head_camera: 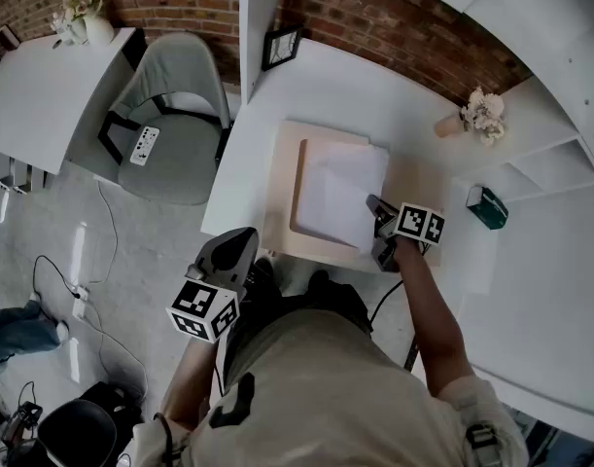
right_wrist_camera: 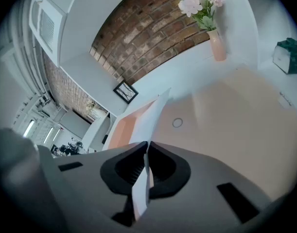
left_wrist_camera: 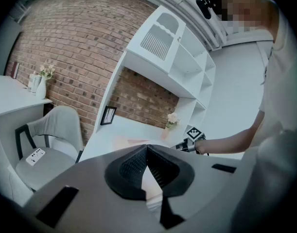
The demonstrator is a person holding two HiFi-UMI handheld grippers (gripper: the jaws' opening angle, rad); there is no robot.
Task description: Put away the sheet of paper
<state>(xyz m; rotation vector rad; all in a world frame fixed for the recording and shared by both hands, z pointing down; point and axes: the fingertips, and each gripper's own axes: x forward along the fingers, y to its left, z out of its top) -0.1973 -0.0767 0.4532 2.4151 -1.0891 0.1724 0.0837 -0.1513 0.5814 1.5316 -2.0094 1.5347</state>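
A white sheet of paper lies over an open beige folder on the white desk. My right gripper is at the sheet's near right corner, shut on its edge. In the right gripper view the sheet runs out from between the closed jaws and lifts off the folder, which has a round snap. My left gripper hangs off the desk's front left corner, close to the person's body. Its jaws are shut with nothing in them.
A vase of pale flowers and a green box stand at the desk's right, by white shelves. A picture frame leans on the brick wall. A grey chair stands to the left of the desk.
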